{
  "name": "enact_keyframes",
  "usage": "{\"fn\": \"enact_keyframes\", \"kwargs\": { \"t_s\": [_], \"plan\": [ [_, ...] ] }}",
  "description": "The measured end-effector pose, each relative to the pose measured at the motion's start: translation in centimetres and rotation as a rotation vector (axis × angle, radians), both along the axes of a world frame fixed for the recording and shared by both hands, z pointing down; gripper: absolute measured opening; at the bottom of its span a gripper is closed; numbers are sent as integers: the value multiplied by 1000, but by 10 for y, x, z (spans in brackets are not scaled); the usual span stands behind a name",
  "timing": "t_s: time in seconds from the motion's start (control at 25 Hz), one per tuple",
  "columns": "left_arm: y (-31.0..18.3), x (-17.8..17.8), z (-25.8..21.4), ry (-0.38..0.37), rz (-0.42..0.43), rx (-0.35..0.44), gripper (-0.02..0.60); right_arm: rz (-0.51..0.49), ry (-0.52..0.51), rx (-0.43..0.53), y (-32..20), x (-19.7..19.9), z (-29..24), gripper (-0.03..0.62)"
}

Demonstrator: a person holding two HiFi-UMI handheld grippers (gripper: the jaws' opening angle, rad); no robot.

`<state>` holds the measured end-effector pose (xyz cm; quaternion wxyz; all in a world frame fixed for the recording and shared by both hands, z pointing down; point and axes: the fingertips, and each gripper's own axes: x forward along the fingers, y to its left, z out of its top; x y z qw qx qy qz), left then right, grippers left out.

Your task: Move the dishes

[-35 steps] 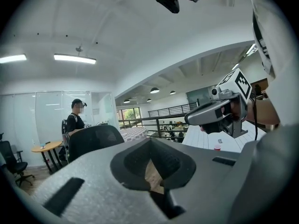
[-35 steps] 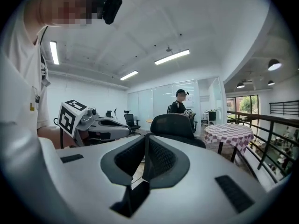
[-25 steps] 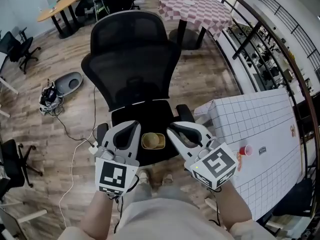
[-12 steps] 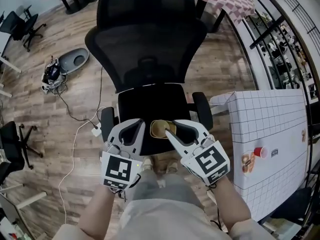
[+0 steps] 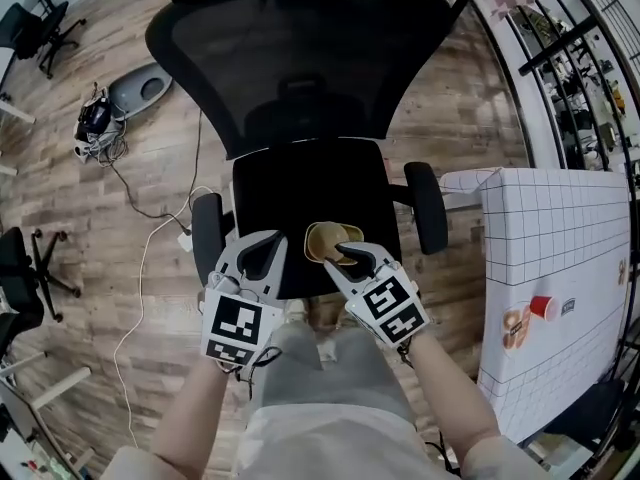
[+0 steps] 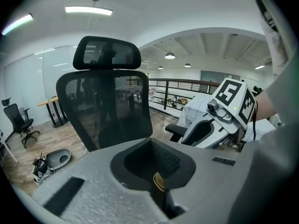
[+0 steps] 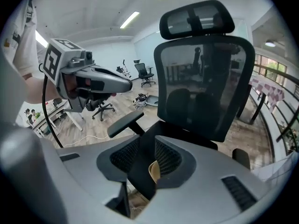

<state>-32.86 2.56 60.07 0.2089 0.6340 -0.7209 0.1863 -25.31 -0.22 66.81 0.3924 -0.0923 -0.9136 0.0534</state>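
Observation:
A tan bowl [image 5: 325, 238] sits near the front edge of a black office chair's seat [image 5: 300, 183]. My right gripper [image 5: 347, 255] is at the bowl's near right rim. Its jaws have just been opening and now stand open, and the right gripper view shows the bowl's edge [image 7: 154, 171] in the gap between them. My left gripper [image 5: 262, 241] hovers just left of the bowl over the seat's front edge, its jaws together. A sliver of the bowl [image 6: 159, 181] shows beyond its tips in the left gripper view.
The chair's armrests [image 5: 427, 208] flank the seat and its mesh back [image 5: 300, 48] rises behind. A white gridded table [image 5: 560, 268] with a red cup [image 5: 545, 308] stands to the right. Cables [image 5: 95, 118] lie on the wood floor at left.
Both grippers have come down toward the chair seat and the bowl. The right gripper's jaws, together a second ago, have spread apart at the bowl's rim.

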Motion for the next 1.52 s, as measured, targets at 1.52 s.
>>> {"fn": "enact_keyframes", "kwargs": {
  "t_s": [1.52],
  "plan": [
    [56,18,248,352,-155,-233,14,-194,399,159,34,-9,309,101]
  ]
}}
